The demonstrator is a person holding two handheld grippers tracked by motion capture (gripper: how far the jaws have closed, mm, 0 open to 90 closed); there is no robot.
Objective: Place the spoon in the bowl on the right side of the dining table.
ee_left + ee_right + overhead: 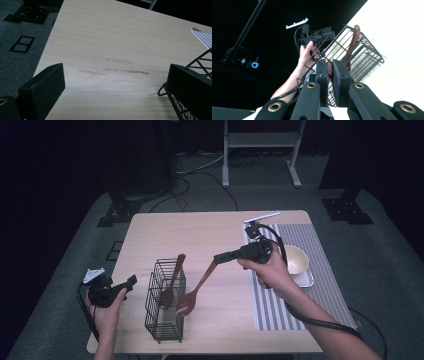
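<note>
My right gripper (pixel 218 258) is clamped on the handle of a brown wooden spoon (pixel 192 292), bowl end hanging low just beside the wire basket (pixel 162 330), where another spoon (pixel 171 285) already stands. I'd lift the bowl over the rim, then lower straight in. Left gripper (pixel 131 281) gapes wide, empty, hovering near the basket; could steady it.
</note>
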